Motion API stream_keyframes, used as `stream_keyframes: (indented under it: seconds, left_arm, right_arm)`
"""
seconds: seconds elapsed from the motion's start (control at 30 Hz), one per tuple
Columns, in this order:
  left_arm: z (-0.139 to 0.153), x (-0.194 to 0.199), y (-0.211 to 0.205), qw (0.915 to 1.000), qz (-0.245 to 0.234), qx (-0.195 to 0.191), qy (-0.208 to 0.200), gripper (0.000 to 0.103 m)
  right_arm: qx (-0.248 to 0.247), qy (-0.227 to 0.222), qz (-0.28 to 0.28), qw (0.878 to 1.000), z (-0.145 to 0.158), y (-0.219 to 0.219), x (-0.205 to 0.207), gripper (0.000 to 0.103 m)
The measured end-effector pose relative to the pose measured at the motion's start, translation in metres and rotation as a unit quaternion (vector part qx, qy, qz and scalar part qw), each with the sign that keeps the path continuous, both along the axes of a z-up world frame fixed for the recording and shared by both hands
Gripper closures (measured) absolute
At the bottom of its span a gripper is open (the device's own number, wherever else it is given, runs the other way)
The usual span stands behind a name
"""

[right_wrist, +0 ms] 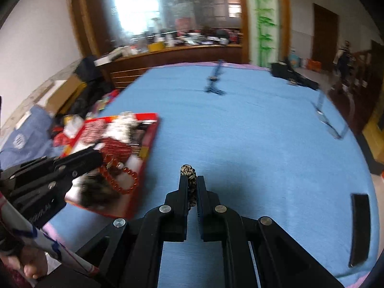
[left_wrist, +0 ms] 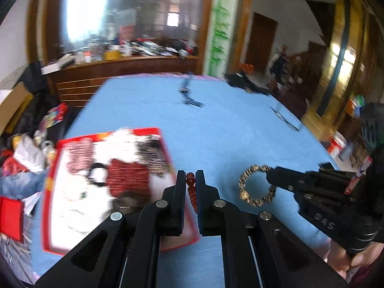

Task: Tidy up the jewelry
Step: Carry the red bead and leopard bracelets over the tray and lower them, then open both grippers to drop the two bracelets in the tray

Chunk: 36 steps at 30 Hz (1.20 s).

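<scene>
My left gripper [left_wrist: 191, 177] is shut on a red bead bracelet [left_wrist: 192, 192], whose beads run down between the jaws; from the right wrist view it hangs as a ring [right_wrist: 124, 180] over the red tray [right_wrist: 146, 151]. My right gripper [right_wrist: 191, 176] is shut on a gold-and-black patterned bracelet [right_wrist: 189, 175], which the left wrist view shows as a ring [left_wrist: 255, 184] held above the blue cloth. The tray [left_wrist: 51, 189], red-rimmed with a white floor, holds several blurred pieces of jewelry and lies left of both grippers. A hand holds each gripper's handle.
A blue cloth [right_wrist: 252, 144] covers the table. Small dark stands [right_wrist: 213, 81] [right_wrist: 328, 120] sit far across it, and a black flat strip [right_wrist: 358, 228] lies near the right edge. Bags and clutter [left_wrist: 26, 148] pile up left of the table.
</scene>
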State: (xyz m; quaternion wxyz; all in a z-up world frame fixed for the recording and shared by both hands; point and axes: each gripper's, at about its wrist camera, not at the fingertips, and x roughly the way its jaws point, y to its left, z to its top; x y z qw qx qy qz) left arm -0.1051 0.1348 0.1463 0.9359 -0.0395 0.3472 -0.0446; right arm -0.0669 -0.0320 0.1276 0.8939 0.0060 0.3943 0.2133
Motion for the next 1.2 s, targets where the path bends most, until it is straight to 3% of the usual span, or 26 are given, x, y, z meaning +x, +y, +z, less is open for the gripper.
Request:
stream_keyframes:
  seconds: [0.2,0.4,0.53,0.7,0.77,0.8,0.83,0.9,0.97,1.03,1.1,1.13,1.2]
  left_arm:
    - [-0.008,-0.019,0.078,0.9961,0.088,-0.002,0.004,0.096]
    - [-0.044,-0.025,0.134,0.9880,0.148,-0.014,0.042,0.096]
    - [-0.066,-0.024,0.144,0.9851,0.161,-0.015,0.059,0.096]
    - [-0.079,-0.013,0.142,0.9845,0.165,0.002,0.060,0.094]
    - [-0.081,-0.009,0.139,0.9832,0.171,0.013,0.062,0.086]
    - [-0.080,-0.009,0.139,0.9831,0.173,0.014,0.060,0.077]
    - [-0.078,-0.010,0.139,0.9830,0.175,0.015,0.054,0.067]
    - [-0.071,-0.014,0.135,0.9830,0.179,0.022,0.037,0.059]
    - [-0.062,-0.019,0.130,0.9816,0.188,0.028,0.020,0.058]
    - [-0.052,-0.026,0.124,0.9785,0.203,0.036,0.003,0.042]
    - [-0.041,-0.036,0.116,0.9732,0.224,0.046,-0.020,0.029]
    - [-0.036,-0.043,0.110,0.9694,0.236,0.057,-0.036,0.025]
    - [-0.028,-0.059,0.094,0.9605,0.259,0.081,-0.064,0.017]
  right_arm:
    - [0.023,0.005,0.089,0.996,0.007,0.061,-0.007,0.096]
    - [0.042,0.047,0.160,0.985,-0.016,0.125,-0.002,0.095]
    - [0.033,0.059,0.166,0.984,-0.035,0.150,0.003,0.095]
    - [-0.008,0.050,0.119,0.992,-0.052,0.154,0.022,0.094]
    - [-0.017,0.053,0.093,0.994,-0.054,0.145,0.031,0.089]
    - [-0.011,0.056,0.090,0.994,-0.052,0.139,0.033,0.084]
    - [-0.001,0.059,0.087,0.994,-0.049,0.134,0.035,0.078]
    - [0.010,0.050,0.075,0.996,-0.040,0.122,0.036,0.067]
    - [0.012,0.022,0.062,0.998,-0.025,0.111,0.030,0.066]
    - [0.012,0.002,0.060,0.998,-0.014,0.107,0.021,0.066]
    - [0.002,-0.021,0.057,0.998,-0.005,0.103,0.006,0.061]
    - [-0.006,-0.035,0.049,0.998,-0.001,0.101,-0.003,0.053]
    - [-0.020,-0.065,0.035,0.997,0.004,0.095,-0.024,0.046]
